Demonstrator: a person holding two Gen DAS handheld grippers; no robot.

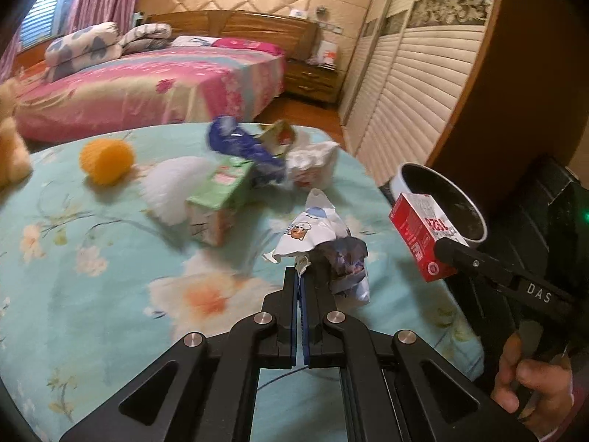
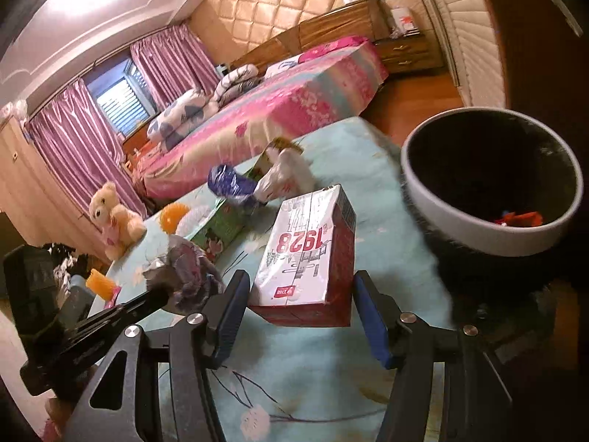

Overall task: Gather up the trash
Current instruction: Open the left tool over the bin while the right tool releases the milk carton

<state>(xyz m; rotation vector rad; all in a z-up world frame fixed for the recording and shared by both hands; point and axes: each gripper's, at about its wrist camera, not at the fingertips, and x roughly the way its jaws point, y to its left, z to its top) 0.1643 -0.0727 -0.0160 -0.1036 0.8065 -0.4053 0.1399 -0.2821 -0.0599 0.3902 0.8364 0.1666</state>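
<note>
The left gripper (image 1: 302, 270) has its fingers pressed nearly together on the edge of a crumpled wrapper (image 1: 320, 235), a white and bluish wad that hangs from the tips above the flowered teal bedspread (image 1: 92, 258); in the right wrist view the same wad (image 2: 184, 269) shows at the end of the left gripper's arm, lifted off the cloth. The right gripper (image 2: 298, 305) is spread wide, its blue-padded fingers (image 2: 228, 316) standing clear on either side of a red and white carton (image 2: 305, 258). Whether the pads touch the carton at all cannot be told from this view. The carton's long axis runs away from the camera, its folded top end pointing toward the far end of the bed, with the print "1928" reading upside down. In the left wrist view the carton (image 1: 419, 235) sits at the tip of the right gripper (image 1: 447, 254), tilted, just in front of the rim of a round bin (image 1: 441, 202). The bin (image 2: 489, 235) stands just beside the bed's edge, with something red lying at its bottom. Farther along the bedspread lie a green carton (image 1: 217, 202), a blue wrapper (image 1: 243, 147), a white bag (image 1: 313, 162), an orange ball (image 1: 106, 160) and a teddy bear (image 2: 114, 217).
</note>
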